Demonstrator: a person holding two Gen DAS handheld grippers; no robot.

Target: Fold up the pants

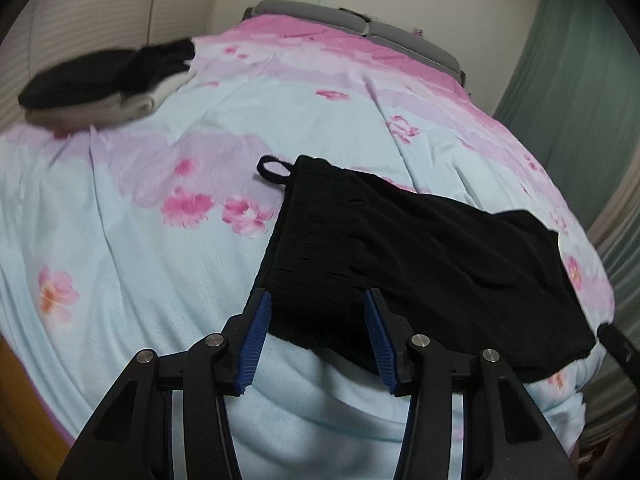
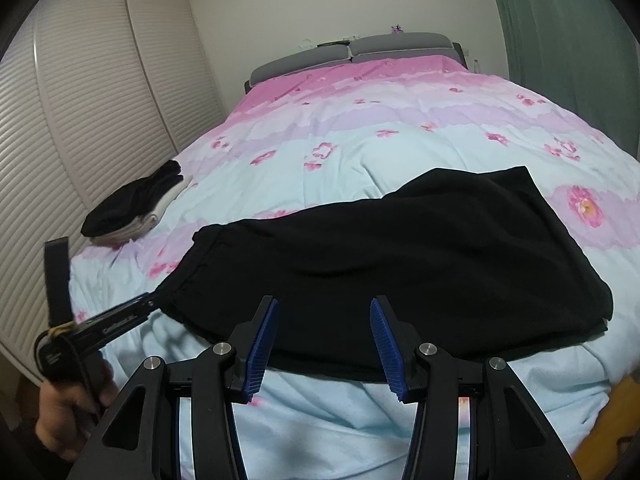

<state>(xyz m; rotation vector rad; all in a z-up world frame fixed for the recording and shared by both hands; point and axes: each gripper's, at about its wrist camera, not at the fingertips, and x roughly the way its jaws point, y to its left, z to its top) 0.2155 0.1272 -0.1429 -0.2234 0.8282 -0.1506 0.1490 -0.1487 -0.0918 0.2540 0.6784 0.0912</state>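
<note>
Clearly both tongs stand wide and hold nothing: the left gripper [image 1: 318, 336] has its blue ribbed pads on either side of the near waistband edge of the black soft-knit pants [image 1: 404, 256], and the right gripper [image 2: 324, 340] hovers over the near edge further right. The pants lie folded into a broad band across the near part of the floral pink-and-blue quilt [image 2: 360, 144], with a black drawstring loop [image 1: 274, 170] sticking out at the waistband's far corner.

The risk, as I judge it, is a shallow pinch. The knit is limp and layered, so a closing jaw may catch only the top ply, or gather the puffy quilt beneath, and the fold would skew.

At the far left sits a stack of folded black and white clothes [image 2: 136, 208]. Beyond are a grey padded headboard [image 2: 352, 54], white louvred wardrobe doors [image 2: 92, 100] on the left and a green curtain [image 2: 560, 40] on the right.
</note>
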